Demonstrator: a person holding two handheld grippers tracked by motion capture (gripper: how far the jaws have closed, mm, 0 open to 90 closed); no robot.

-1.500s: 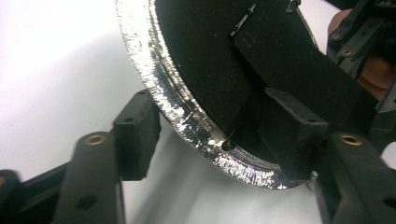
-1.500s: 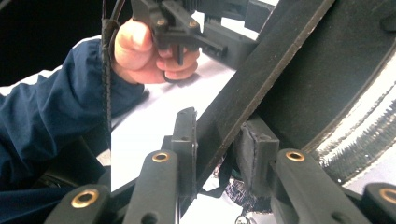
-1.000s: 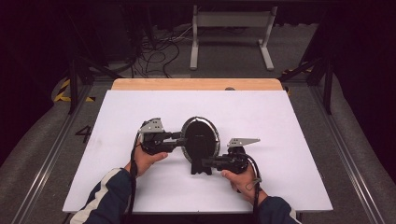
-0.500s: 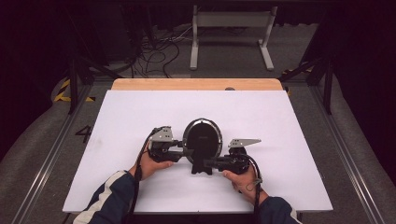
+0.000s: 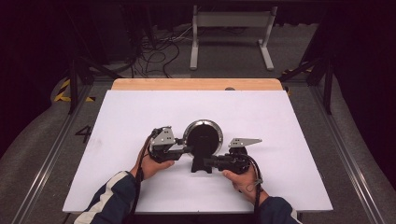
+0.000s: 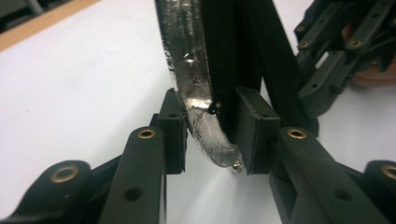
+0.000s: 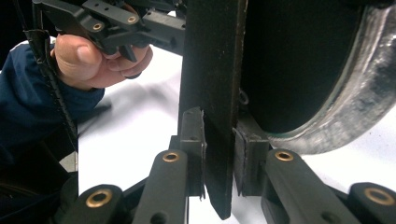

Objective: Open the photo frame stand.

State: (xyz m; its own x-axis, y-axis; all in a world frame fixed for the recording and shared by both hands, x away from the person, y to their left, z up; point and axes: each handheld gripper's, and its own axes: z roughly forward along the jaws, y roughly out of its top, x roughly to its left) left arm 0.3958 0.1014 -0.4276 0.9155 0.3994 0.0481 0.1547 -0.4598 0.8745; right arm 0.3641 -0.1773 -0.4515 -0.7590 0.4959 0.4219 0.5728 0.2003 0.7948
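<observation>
A round disc (image 5: pixel 202 137) with a silvery rim stands on a black stand (image 5: pixel 201 166) on the white tabletop (image 5: pixel 135 116). My left gripper (image 5: pixel 187 150) comes in from the left. In the left gripper view its jaws (image 6: pixel 212 135) have just been closing and are shut on the disc's lower rim (image 6: pixel 187 70), a pad on each face. My right gripper (image 5: pixel 208 163) comes in from the right, low down. In the right gripper view it (image 7: pixel 219 149) is shut on the stand's black upright (image 7: pixel 210 70), with the disc (image 7: pixel 299 60) just behind it.
A wooden strip (image 5: pixel 196 84) runs along the table's far edge. Beyond it on the dark floor are cables (image 5: pixel 159 51) and a grey metal frame (image 5: pixel 233 28). The other hand (image 7: pixel 88 60) is close by in the right gripper view.
My left gripper has shifted right, closer in to the disc. The disc has moved slightly right. My right hand has stayed put.
</observation>
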